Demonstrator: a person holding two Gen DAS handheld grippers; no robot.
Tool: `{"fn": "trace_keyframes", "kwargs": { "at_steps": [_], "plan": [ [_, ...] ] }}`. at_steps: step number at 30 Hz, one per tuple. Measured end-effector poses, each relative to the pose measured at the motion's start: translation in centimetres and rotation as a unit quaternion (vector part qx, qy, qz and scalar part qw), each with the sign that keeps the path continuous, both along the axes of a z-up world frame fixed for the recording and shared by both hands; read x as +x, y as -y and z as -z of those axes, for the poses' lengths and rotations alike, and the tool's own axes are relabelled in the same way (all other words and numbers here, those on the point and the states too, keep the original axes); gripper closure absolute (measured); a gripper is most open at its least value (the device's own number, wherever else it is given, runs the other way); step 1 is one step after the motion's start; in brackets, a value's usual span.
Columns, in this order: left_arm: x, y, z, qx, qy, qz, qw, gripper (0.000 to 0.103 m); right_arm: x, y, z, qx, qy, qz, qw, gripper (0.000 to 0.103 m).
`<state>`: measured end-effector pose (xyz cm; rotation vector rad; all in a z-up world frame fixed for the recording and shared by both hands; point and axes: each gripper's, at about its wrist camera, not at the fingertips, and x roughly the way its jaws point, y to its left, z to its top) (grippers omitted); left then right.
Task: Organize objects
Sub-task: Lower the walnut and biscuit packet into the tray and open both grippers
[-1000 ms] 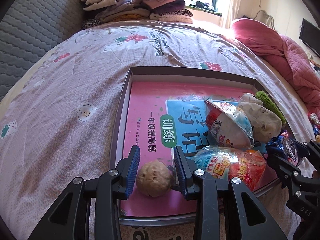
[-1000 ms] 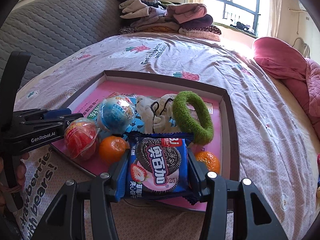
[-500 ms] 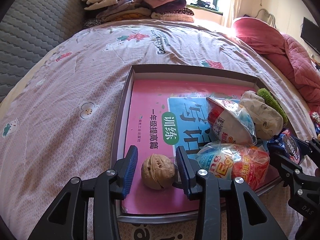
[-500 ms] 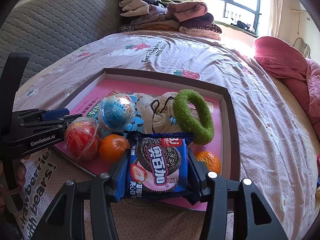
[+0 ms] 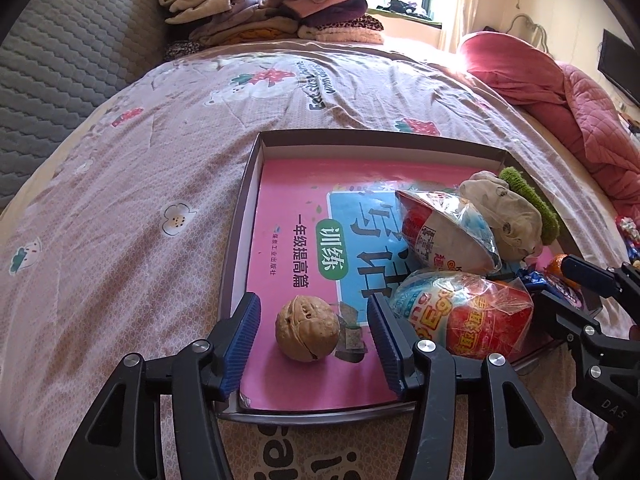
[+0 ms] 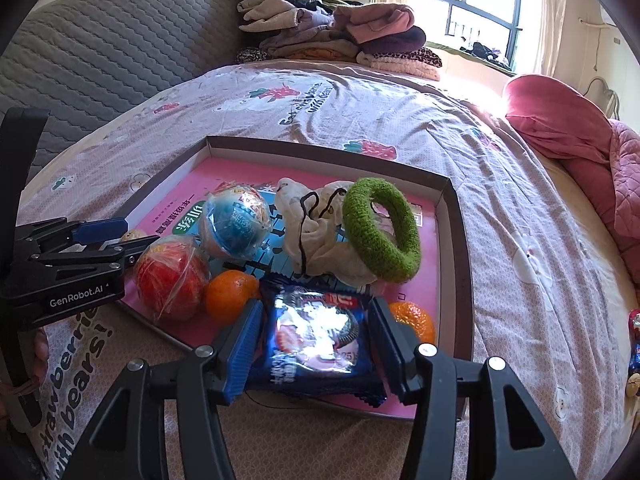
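Observation:
A brown-rimmed tray (image 5: 240, 208) with a pink book cover inside lies on the bed. A walnut (image 5: 307, 333) rests on the pink cover between the fingers of my left gripper (image 5: 314, 334), which is open with gaps on both sides. My right gripper (image 6: 316, 344) is shut on a blue Oreo packet (image 6: 318, 336), held over the tray's near edge (image 6: 456, 280). In the tray lie two wrapped toy eggs (image 6: 236, 226) (image 6: 170, 278), two oranges (image 6: 230, 294), a cream drawstring pouch (image 6: 316, 232) and a green knitted ring (image 6: 380, 230).
A pile of folded clothes (image 5: 272, 12) sits at the bed's far end. A red quilt (image 5: 560, 92) lies at the right. The grey padded headboard (image 6: 100, 52) is at the left. Small snack wrappers (image 6: 634, 344) lie on the bed right of the tray.
My left gripper has opened wider and let go of the walnut, which now lies free on the pink cover. My right gripper still holds the Oreo packet, tilted slightly.

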<state>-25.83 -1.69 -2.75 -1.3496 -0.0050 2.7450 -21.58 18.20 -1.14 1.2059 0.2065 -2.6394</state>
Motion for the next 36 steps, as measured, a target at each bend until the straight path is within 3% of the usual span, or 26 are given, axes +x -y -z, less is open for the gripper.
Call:
{"fn": "trace_keyframes", "kwargs": {
  "at_steps": [26, 28, 29, 36],
  "plan": [
    [2.1, -0.8, -2.4, -0.006, -0.011, -0.003, 0.9999, 0.044, 0.6, -0.1, -1.6, -0.008, -0.009, -0.004, 1.0, 0.048],
    [2.2, -0.8, -2.7, -0.007, -0.012, -0.006, 0.9999, 0.038, 0.6, -0.1, -1.8, -0.011, -0.011, -0.004, 1.0, 0.047],
    [2.3, -0.9, -2.8, -0.009, -0.012, -0.007, 0.9999, 0.03, 0.6, -0.1, -1.9, -0.013, -0.012, -0.004, 1.0, 0.047],
    [2.9, -1.3, -3.8, -0.01, -0.02, -0.008, 0.9997, 0.03, 0.9, -0.2, -2.7, -0.018, -0.019, -0.002, 1.0, 0.044]
  ]
}}
